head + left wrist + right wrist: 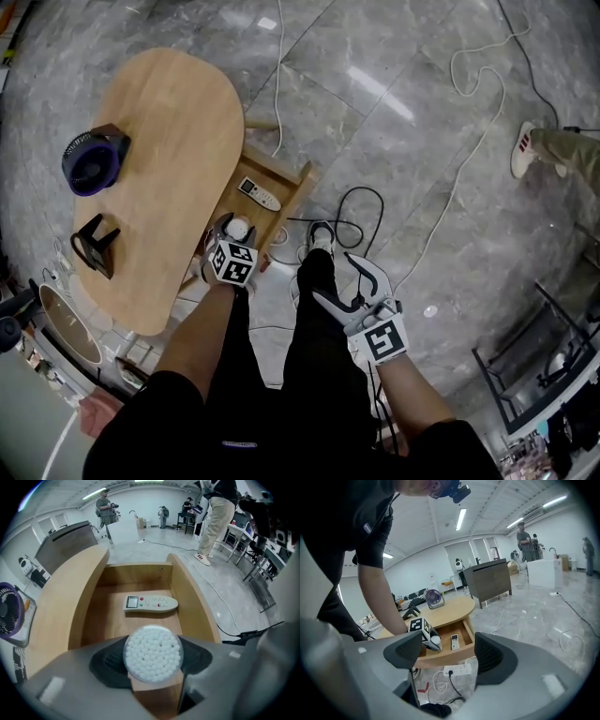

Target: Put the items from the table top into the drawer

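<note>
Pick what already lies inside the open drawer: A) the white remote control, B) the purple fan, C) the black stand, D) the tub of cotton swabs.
A: the white remote control lies on the floor of the drawer; the tub of cotton swabs is in the left gripper, and the purple fan and black stand sit on the table top.

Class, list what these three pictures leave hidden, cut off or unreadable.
Left gripper view: the round clear tub of cotton swabs hides the wooden drawer's near floor.
Same view: the purple fan is cut off by the left edge.
All views: the white remote's button labels are too small.
</note>
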The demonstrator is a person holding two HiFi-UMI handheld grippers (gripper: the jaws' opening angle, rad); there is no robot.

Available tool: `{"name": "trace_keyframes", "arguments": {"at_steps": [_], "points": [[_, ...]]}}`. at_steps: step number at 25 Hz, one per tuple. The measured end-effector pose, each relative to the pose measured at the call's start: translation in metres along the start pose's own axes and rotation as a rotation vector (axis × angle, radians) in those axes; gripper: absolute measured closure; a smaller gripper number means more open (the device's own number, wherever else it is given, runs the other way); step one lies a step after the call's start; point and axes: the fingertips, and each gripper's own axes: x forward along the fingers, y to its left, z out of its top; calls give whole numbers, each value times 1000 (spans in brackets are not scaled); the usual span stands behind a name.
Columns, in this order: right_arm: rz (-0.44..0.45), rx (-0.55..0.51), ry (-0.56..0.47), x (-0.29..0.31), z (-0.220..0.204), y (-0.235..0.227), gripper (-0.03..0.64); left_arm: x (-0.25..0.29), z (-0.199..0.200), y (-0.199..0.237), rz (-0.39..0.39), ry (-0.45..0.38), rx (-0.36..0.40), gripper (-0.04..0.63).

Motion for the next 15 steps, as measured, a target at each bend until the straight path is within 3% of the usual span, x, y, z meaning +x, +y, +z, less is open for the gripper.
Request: {"name": "trace_keyframes", "arguments": {"at_steps": [13, 15], "points": [[3, -16, 6, 15, 4, 10, 239, 15, -28, -10, -43, -3, 25, 306], [-12, -17, 7, 16, 4, 12, 238, 15, -27, -11, -51, -9, 30, 265]]}}
